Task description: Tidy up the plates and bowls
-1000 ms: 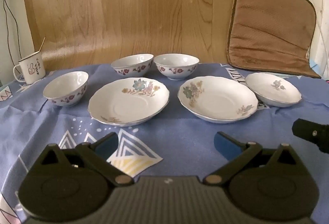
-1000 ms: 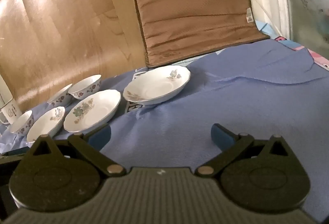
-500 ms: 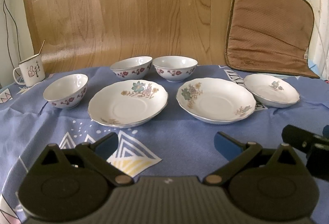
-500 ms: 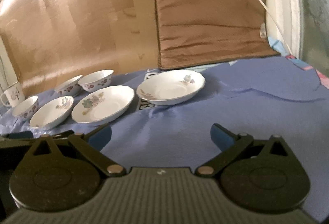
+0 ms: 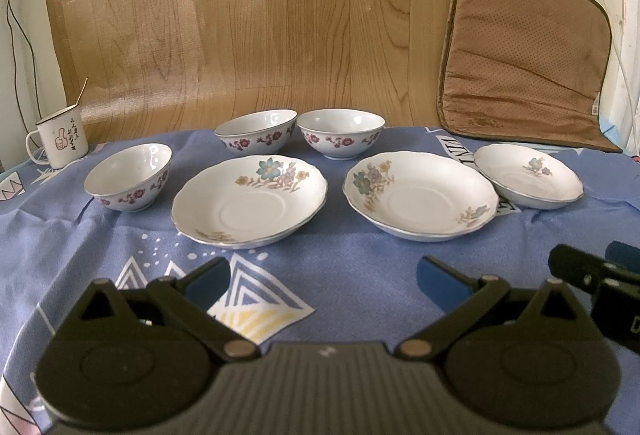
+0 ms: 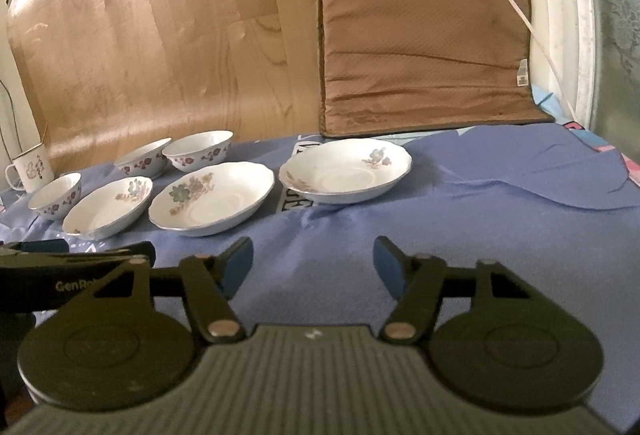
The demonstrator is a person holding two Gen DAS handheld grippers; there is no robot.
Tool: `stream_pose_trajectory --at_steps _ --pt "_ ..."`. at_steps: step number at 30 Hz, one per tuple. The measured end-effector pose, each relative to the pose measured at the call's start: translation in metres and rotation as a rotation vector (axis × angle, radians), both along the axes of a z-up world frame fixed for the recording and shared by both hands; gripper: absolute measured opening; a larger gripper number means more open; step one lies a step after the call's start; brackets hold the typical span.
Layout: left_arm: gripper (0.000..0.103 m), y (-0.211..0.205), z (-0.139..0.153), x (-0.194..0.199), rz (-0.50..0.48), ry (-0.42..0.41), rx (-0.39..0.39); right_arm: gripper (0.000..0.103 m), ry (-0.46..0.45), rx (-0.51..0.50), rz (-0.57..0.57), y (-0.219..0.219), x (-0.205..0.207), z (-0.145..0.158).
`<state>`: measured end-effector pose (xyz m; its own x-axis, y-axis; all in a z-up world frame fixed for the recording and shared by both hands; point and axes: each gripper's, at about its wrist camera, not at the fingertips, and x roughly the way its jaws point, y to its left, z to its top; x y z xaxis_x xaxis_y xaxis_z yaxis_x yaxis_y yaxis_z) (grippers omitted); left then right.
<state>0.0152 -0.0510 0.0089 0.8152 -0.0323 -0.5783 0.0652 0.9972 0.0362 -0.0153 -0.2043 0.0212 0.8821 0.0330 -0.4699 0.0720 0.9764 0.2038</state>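
Three white flowered plates lie in a row on the blue cloth: a left plate (image 5: 250,205), a middle plate (image 5: 420,201) and a smaller right plate (image 5: 528,181). Three white bowls with red flowers stand behind and beside them: left bowl (image 5: 128,181), two back bowls (image 5: 256,133) (image 5: 340,133). My left gripper (image 5: 322,277) is open and empty, in front of the plates. My right gripper (image 6: 312,263) is open and empty, in front of the middle plate (image 6: 212,197) and right plate (image 6: 346,171). It also shows at the left wrist view's right edge.
A white enamel mug (image 5: 60,141) stands at the far left. A wood-pattern sheet (image 5: 256,15) and a brown cushion (image 5: 524,47) lean against the wall behind the table. A white cable (image 6: 520,11) hangs over the cushion.
My right gripper has swung left so the plates sit more centred, and its jaws have narrowed somewhat. My left gripper has pulled back and risen slightly; the dishes have not moved.
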Motion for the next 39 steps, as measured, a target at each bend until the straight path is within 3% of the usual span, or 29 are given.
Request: stream_pose_trajectory --at_steps 12,21,29,34,39 --pt "0.103 0.001 0.002 -0.002 -0.007 -0.011 -0.021 0.066 0.009 -0.005 -0.006 0.0 0.0 -0.001" --pt "0.103 0.01 0.006 -0.01 -0.05 -0.079 -0.102 0.066 0.024 0.022 -0.026 -0.005 0.002 -0.002" --pt "0.103 0.026 0.005 -0.005 -0.03 -0.063 -0.209 0.065 0.155 0.18 0.018 -0.016 0.03 0.001" --pt "0.103 0.039 0.003 -0.001 -0.002 -0.052 -0.273 0.05 0.22 0.235 0.032 -0.006 0.072 0.004" --pt "0.103 0.036 0.003 -0.003 -0.018 -0.074 -0.265 0.027 0.25 0.279 0.025 0.0 0.1 -0.002"
